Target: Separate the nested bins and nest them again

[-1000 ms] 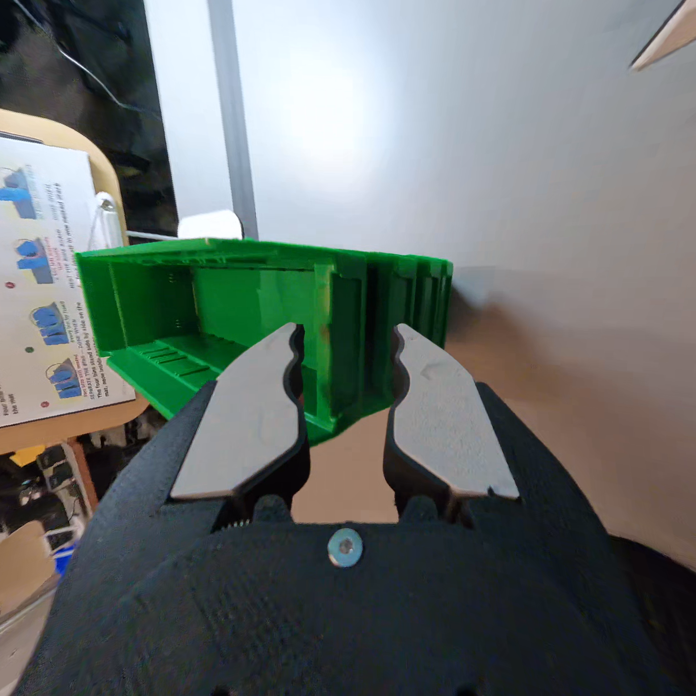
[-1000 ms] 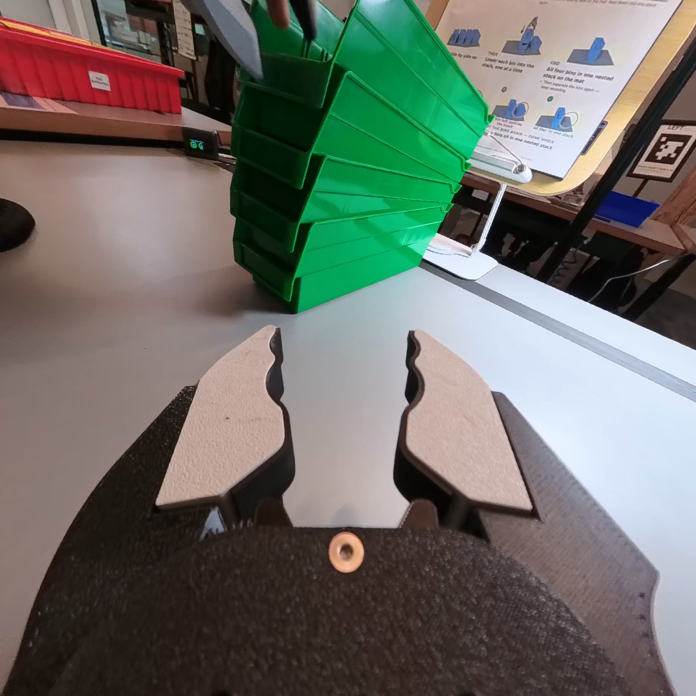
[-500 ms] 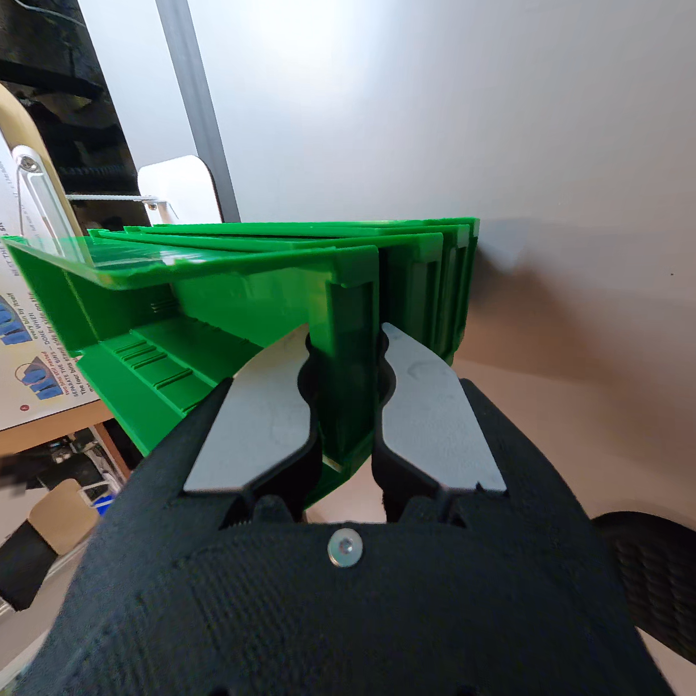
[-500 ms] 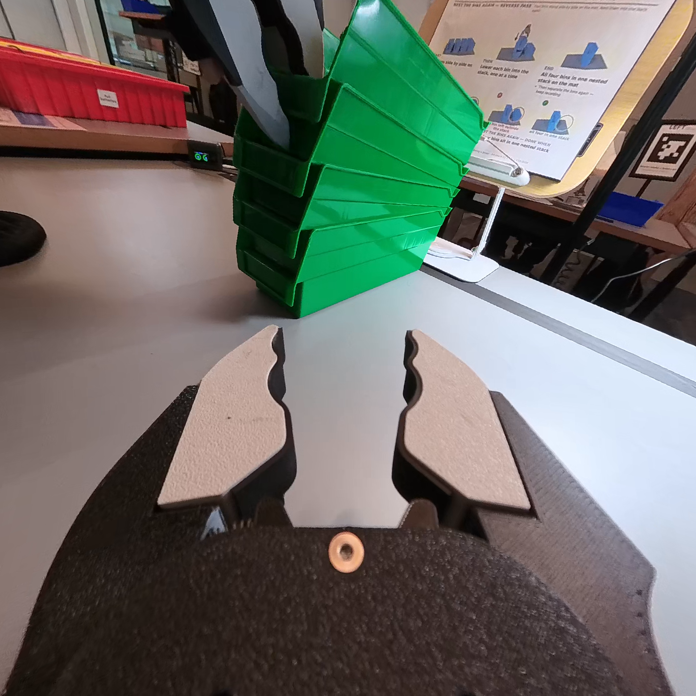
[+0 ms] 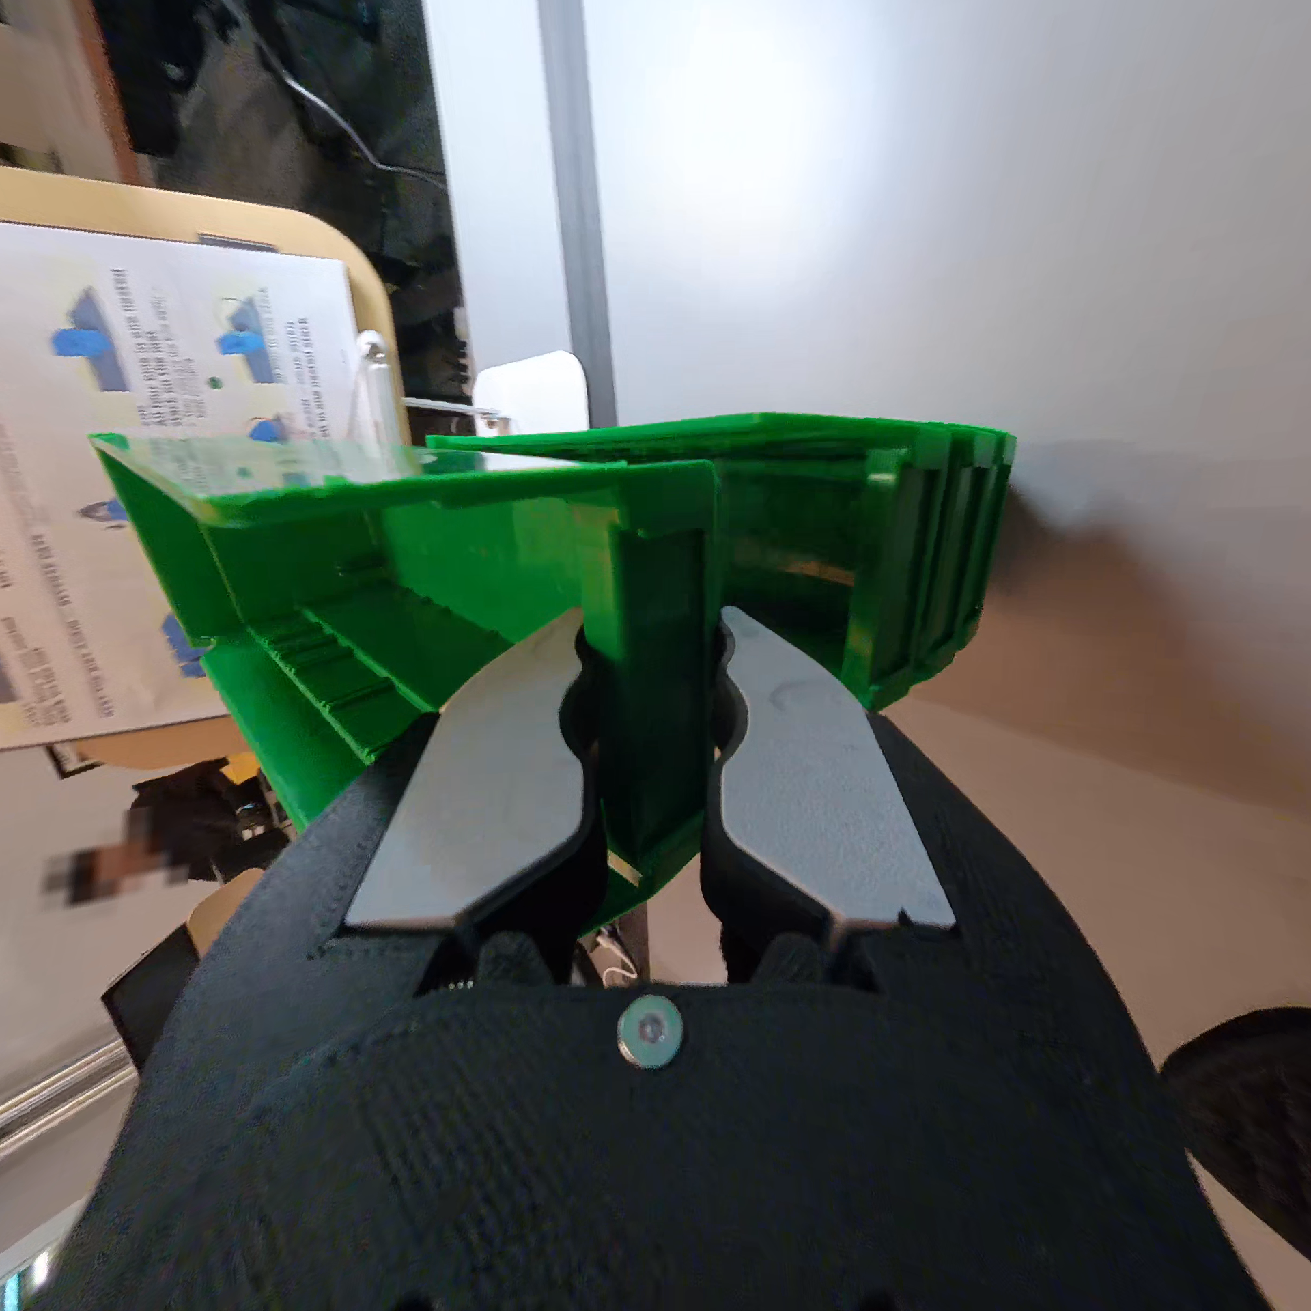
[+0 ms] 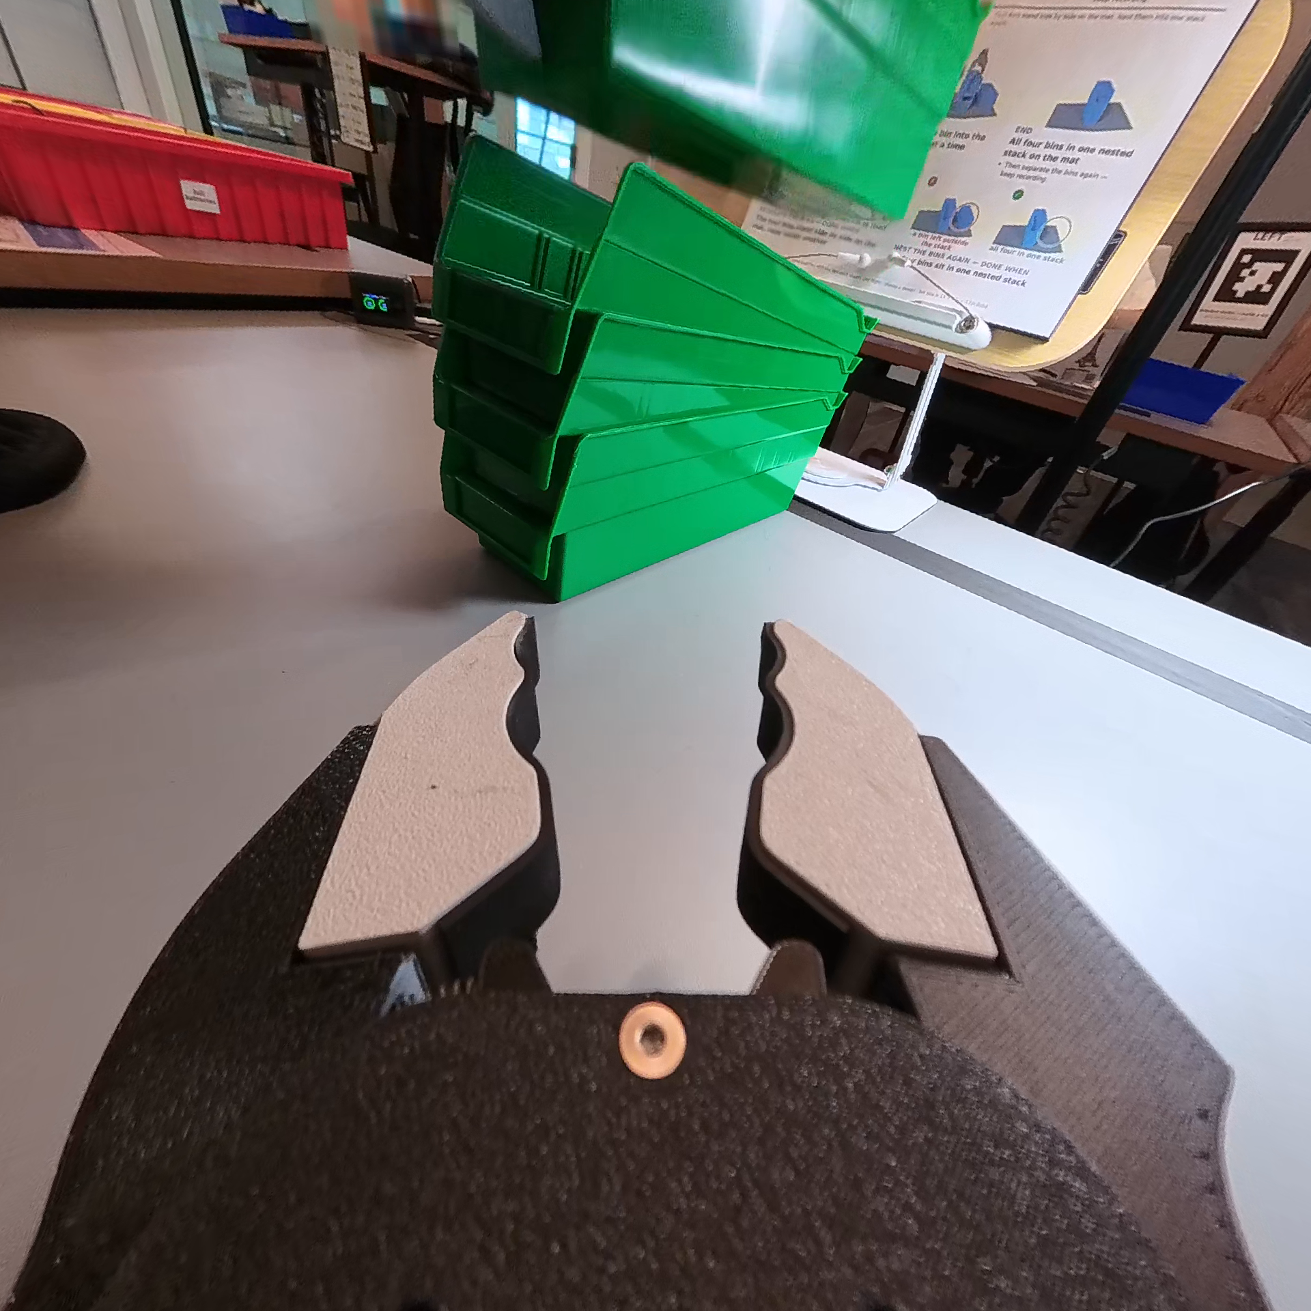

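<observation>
A lab or workshop is suggested. An instruction poster (image 6: 1050, 163) on a stand, a fiducial marker sign (image 6: 1252, 280) and a red storage bin (image 6: 163, 188) are seen beyond the grey worktable (image 6: 213, 567).

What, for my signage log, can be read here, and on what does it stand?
I won't quote writing; these things carry it:
Poster: printed lines beside blue drawings.
Red bin, white label: too small to read.
Black-and-white marker sign: one short word.
Black device: lit green glyphs.
Green bins: none seen.
</observation>
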A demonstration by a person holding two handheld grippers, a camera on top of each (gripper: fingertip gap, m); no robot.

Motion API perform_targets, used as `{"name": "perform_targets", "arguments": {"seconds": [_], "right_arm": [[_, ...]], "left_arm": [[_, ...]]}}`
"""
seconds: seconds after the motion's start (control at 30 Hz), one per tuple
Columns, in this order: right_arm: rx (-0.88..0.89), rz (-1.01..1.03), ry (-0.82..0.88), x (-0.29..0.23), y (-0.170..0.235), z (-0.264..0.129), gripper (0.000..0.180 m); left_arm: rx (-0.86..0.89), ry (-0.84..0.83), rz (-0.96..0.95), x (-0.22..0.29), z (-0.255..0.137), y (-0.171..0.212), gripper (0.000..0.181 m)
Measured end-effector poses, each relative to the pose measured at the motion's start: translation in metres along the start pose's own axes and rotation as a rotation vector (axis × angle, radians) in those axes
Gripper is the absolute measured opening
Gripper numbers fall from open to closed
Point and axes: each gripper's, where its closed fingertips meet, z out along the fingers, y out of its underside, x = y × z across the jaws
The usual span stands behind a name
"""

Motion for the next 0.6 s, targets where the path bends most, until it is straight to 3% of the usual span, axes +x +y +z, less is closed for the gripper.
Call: {"name": "perform_targets", "arguments": {"seconds": [0.27,0.6], "right_arm": [[-0.003,0.0,0.0,0.0,0.001,0.0,0.059],[0.001,-0.011,-0.003,-0.001,0.0,0.0,0.062]], "left_arm": [[-0.045,-0.078,-0.057,-0.019,-0.028,0.047,0.029],[-0.114,0.02,-0.136,0.056,0.047,0.13,0.029]]}}
